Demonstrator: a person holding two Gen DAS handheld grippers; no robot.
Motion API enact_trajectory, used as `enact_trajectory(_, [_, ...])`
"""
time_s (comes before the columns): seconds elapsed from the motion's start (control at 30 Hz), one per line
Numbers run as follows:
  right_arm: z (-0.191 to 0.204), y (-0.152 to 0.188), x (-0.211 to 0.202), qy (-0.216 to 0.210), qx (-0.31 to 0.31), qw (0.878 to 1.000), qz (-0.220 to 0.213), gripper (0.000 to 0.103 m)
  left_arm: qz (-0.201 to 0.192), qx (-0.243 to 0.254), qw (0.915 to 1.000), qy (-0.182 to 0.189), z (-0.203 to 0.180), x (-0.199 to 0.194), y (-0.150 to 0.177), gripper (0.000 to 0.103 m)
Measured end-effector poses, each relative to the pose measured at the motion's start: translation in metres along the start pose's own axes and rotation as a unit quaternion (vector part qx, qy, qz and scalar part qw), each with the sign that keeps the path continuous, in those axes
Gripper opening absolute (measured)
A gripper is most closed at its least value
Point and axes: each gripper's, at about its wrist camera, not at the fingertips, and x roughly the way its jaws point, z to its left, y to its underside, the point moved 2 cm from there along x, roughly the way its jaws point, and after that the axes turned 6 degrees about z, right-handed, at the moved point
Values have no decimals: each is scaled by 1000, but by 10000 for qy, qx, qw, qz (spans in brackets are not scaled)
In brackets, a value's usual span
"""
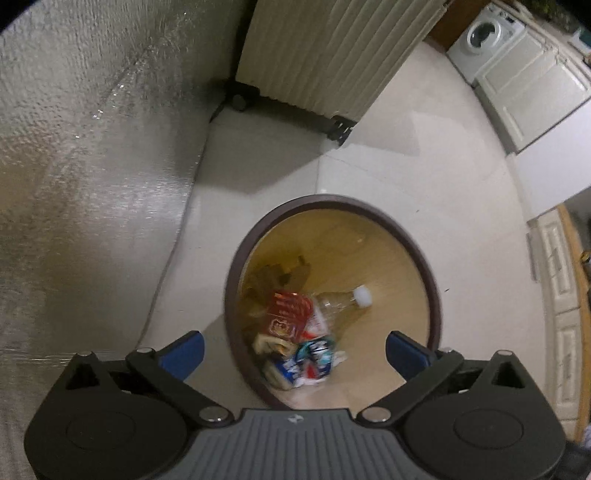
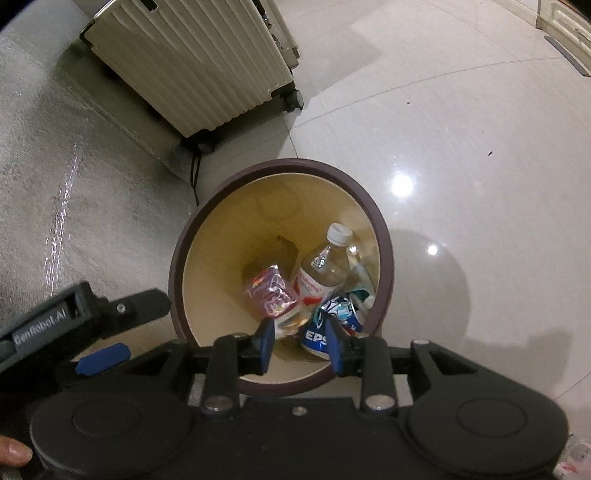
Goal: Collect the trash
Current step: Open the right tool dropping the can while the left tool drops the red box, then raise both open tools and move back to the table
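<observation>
A round bin [image 1: 417, 240] with a dark brown rim and tan inside stands on the tiled floor; it also shows in the right wrist view [image 2: 192, 236]. Inside lie a clear plastic bottle [image 1: 341, 301] [image 2: 323, 267] with a white cap, a red wrapper [image 1: 288, 312] [image 2: 271, 290], a crushed blue Pepsi can [image 1: 314, 356] [image 2: 316, 338] and brown paper scraps [image 1: 284, 273]. My left gripper [image 1: 295, 349] is wide open and empty above the bin's near rim. My right gripper [image 2: 300, 345] hovers over the bin, jaws partly apart, with nothing between them. The left gripper [image 2: 103, 358] shows at the lower left there.
A cream ribbed suitcase [image 1: 325, 55] [image 2: 192, 62] on black wheels stands beyond the bin. A grey textured surface [image 1: 85, 166] [image 2: 48, 184] runs along the left. A washing machine [image 1: 484, 33] and cream cabinets [image 1: 535, 85] line the far right. A black cable [image 2: 194, 173] lies near the bin.
</observation>
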Motion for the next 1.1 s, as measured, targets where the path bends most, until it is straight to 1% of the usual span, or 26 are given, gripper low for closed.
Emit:
enact_trajectory(0.2, [0, 2, -5, 95, -125, 9999, 37, 35, 104, 316, 9989, -330, -1, -5, 8, 103])
enact_trajectory(0.3, [-2, 3, -10, 115, -151, 9998, 20, 37, 110, 464, 9979, -434, -3, -10, 11, 103])
enact_trajectory(0.4, [-1, 4, -17, 168, -231, 9996, -26, 42, 77, 565, 9972, -480, -5, -17, 15, 103])
enact_trajectory(0.5, [-1, 4, -26, 192, -325, 9993, -56, 52, 46, 645, 9964, -552, -6, -23, 16, 103])
enact_trajectory(0.57, [-2, 3, -31, 206, -363, 9991, -81, 63, 26, 692, 9959, -588, -6, -28, 17, 103])
enact_trajectory(0.6, [-1, 3, -35, 219, -407, 9989, -107, 65, 20, 711, 9957, -594, -6, -31, 18, 103])
enact_trajectory(0.67, [0, 3, -41, 282, -506, 9982, -161, 74, 23, 745, 9953, -611, -6, -35, 20, 103])
enact_trajectory(0.7, [1, 4, -45, 306, -562, 9978, -193, 76, 19, 766, 9950, -635, -7, -37, 21, 103])
enact_trajectory(0.77, [1, 5, -51, 339, -620, 9972, -240, 88, 8, 824, 9942, -686, -8, -42, 22, 103])
enact_trajectory(0.8, [2, 5, -53, 342, -630, 9971, -254, 90, -4, 853, 9938, -713, -8, -45, 23, 103])
enact_trajectory(0.87, [2, 6, -59, 351, -645, 9969, -286, 101, -39, 891, 9932, -746, -9, -51, 25, 103])
enact_trajectory(0.97, [4, 10, -67, 457, -759, 9954, -354, 103, -16, 940, 9925, -788, -9, -61, 27, 103])
enact_trajectory(1.1, [9, 15, -79, 730, -1040, 9907, -478, 103, -112, 978, 9916, -843, -8, -77, 31, 103])
